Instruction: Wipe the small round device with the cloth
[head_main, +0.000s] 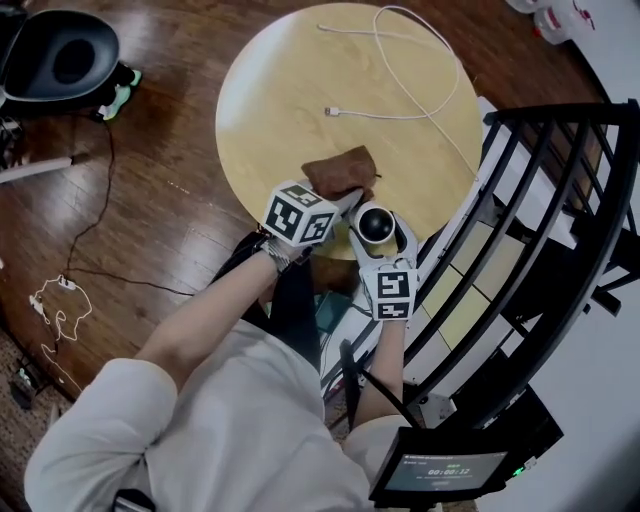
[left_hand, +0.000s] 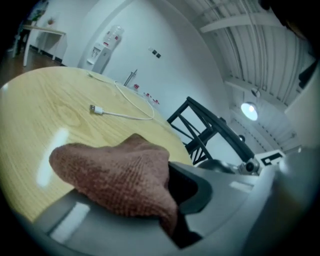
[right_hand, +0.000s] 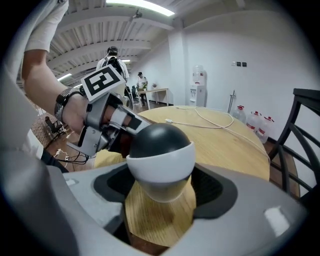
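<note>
The small round device (head_main: 375, 226) (right_hand: 161, 161) is a white ball with a black top, held at the near edge of the round wooden table (head_main: 290, 90). My right gripper (head_main: 378, 232) (right_hand: 160, 192) is shut on it, jaws on either side. A brown cloth (head_main: 340, 170) (left_hand: 117, 175) lies bunched on the table just left of the device. My left gripper (head_main: 345, 195) (left_hand: 172, 200) is shut on the cloth's near edge, and its jaws are mostly hidden by the cloth. In the right gripper view the left gripper sits just behind and left of the device.
A white cable (head_main: 400, 70) (left_hand: 120, 107) loops across the far half of the table. A black slatted chair (head_main: 540, 230) stands close on the right. A black bin (head_main: 60, 60) and cords (head_main: 60, 300) lie on the wooden floor to the left.
</note>
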